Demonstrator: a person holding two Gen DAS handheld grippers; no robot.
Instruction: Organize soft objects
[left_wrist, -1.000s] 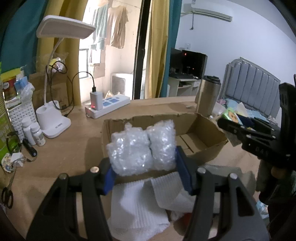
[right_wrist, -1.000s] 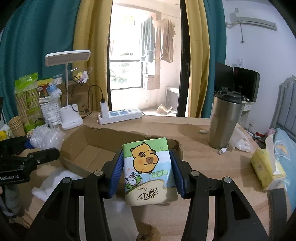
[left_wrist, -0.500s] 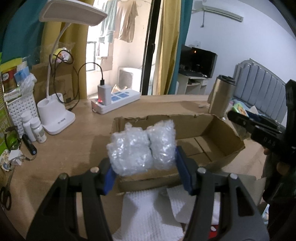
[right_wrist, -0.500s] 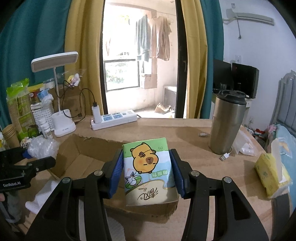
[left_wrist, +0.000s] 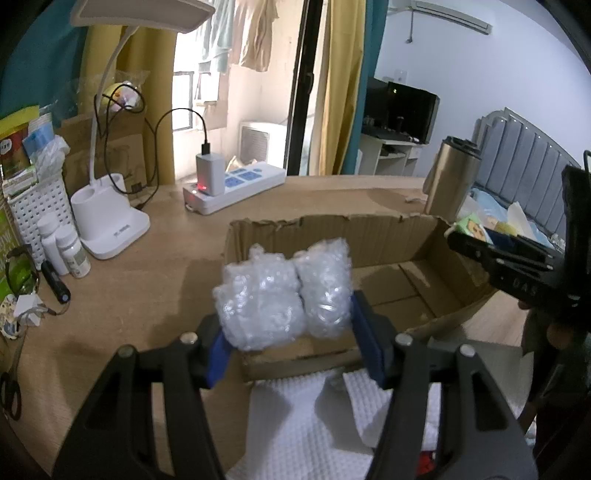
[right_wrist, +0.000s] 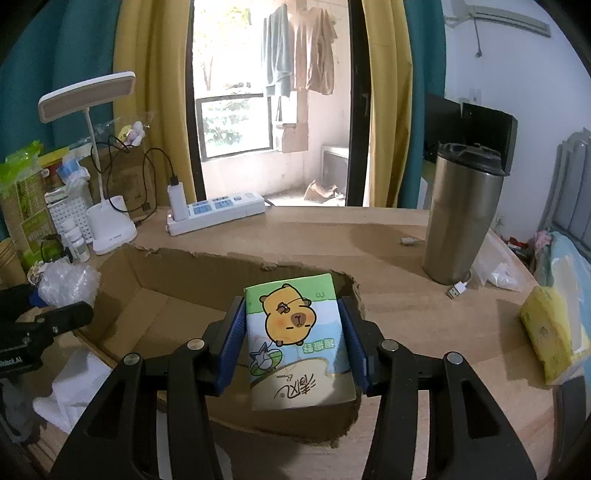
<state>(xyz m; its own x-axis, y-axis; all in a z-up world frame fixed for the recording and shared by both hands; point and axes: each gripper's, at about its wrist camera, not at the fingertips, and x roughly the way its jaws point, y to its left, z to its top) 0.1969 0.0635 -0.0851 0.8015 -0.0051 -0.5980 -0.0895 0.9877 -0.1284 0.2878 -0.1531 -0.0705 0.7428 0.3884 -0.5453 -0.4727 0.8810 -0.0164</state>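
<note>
Bubble wrap (left_wrist: 284, 295), a crumpled clear wad at the centre of the left wrist view, is pinched between the blue pads of the left gripper (left_wrist: 291, 339), above the near wall of the open cardboard box (left_wrist: 388, 240). White foam sheets (left_wrist: 314, 424) lie at the bottom of that frame. In the right wrist view, the right gripper (right_wrist: 293, 339) clamps a tissue pack (right_wrist: 295, 339) at lower centre over the box's near edge. A steel tumbler (right_wrist: 461, 218) stands at right.
</note>
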